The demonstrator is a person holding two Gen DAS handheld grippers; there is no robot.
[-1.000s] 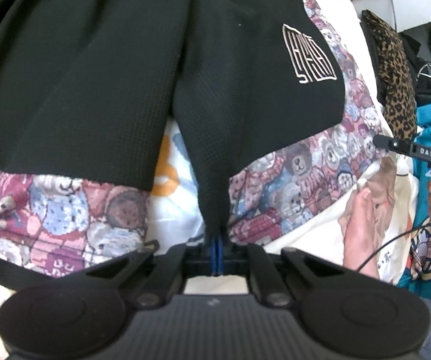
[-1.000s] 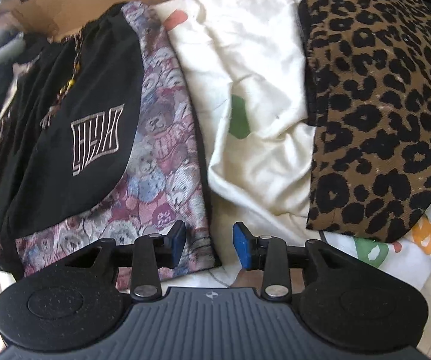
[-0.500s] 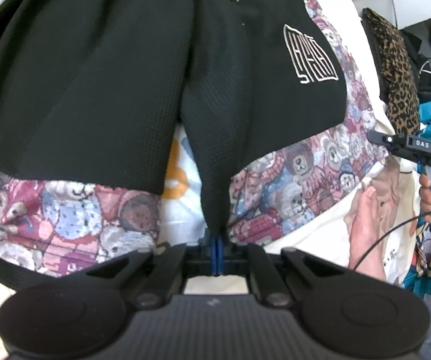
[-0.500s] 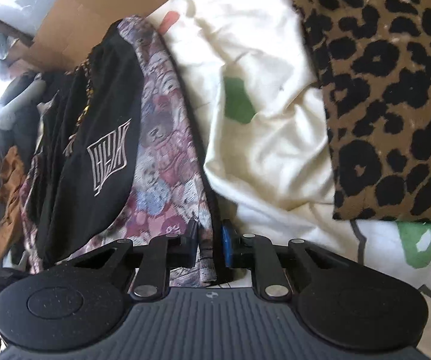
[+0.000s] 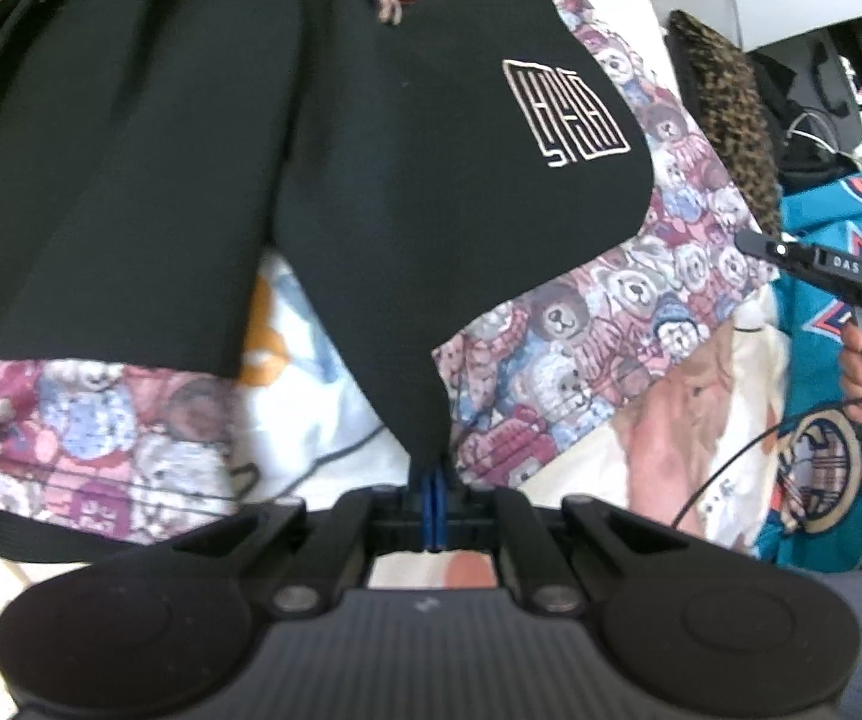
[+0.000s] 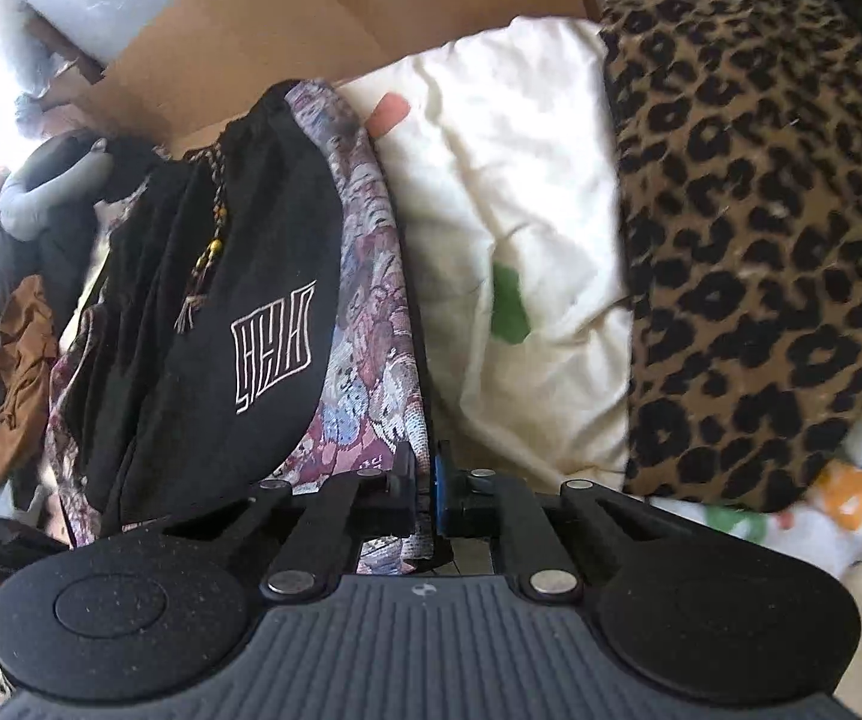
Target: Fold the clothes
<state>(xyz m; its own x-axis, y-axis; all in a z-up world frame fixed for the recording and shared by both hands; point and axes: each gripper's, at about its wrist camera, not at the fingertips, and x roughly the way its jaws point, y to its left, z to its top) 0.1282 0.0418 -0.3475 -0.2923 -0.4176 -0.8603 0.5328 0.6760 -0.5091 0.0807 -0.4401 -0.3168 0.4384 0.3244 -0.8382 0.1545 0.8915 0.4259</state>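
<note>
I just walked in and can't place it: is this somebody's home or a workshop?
Most likely a home, probably a bed or sofa used for laundry. A cream printed sheet covers the soft surface, a leopard-print cushion lies on it, and clothes sit around: black shorts over a teddy-bear print garment.

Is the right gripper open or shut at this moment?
Shut. The right gripper has just been closing, and its blue pads now clamp the edge of the bear-print cloth that lies under the black shorts.
</note>
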